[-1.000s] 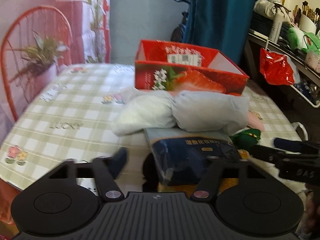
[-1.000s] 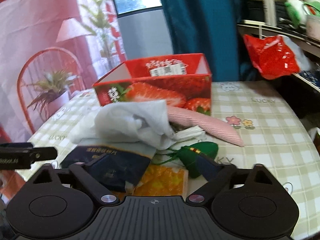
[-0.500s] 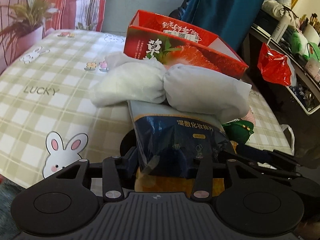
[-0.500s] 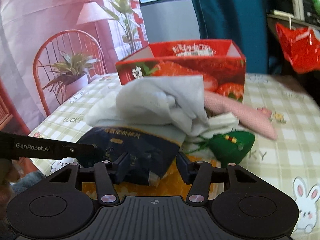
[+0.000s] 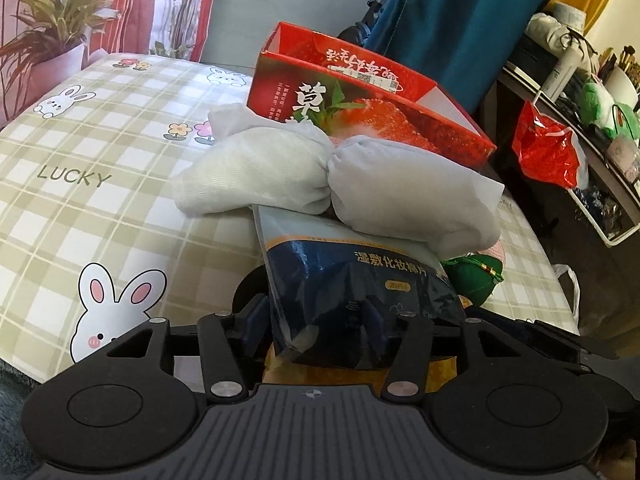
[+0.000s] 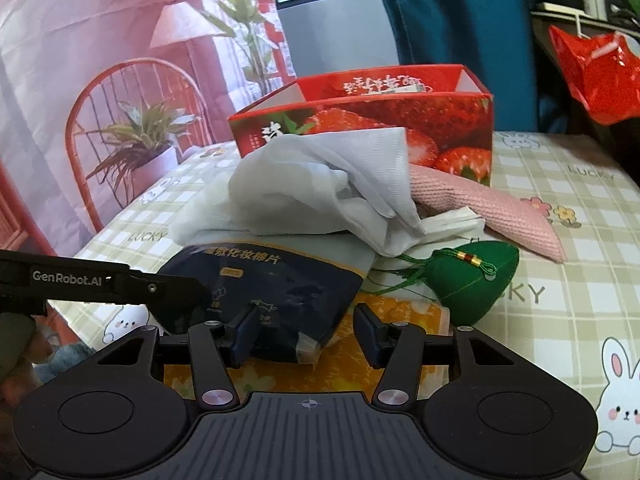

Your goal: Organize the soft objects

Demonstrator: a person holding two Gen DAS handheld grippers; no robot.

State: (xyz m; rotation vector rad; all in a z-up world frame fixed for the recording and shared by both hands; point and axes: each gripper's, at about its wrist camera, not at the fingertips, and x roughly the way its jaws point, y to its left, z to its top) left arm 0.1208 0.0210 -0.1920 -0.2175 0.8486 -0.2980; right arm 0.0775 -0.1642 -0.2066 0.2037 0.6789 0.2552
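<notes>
Left gripper [image 5: 314,322] opening around the dark blue cotton-pad pouch [image 5: 356,284], right gripper [image 6: 308,332] half-open astride its other corner (grip unclear), white cloth bundle [image 5: 320,184] atop, strawberry box [image 5: 360,100] behind.

Looked forward along the right tongs [image 6: 308,330] over a checked bench [image 6: 560,280]. Straddled the near end of a dark blue packet [image 6: 272,292], left pad against it, right pad apart, over an orange packet [image 6: 400,320]. Showed white cloth [image 6: 332,188] heaped on the blue packet's far end, a green pouch [image 6: 476,280] just right of it, a pink knit piece [image 6: 492,208] behind. Held a red strawberry box [image 6: 400,120] toward the far edge. Caught the left tongs [image 6: 172,284] reaching in from the left, touching the blue packet.
</notes>
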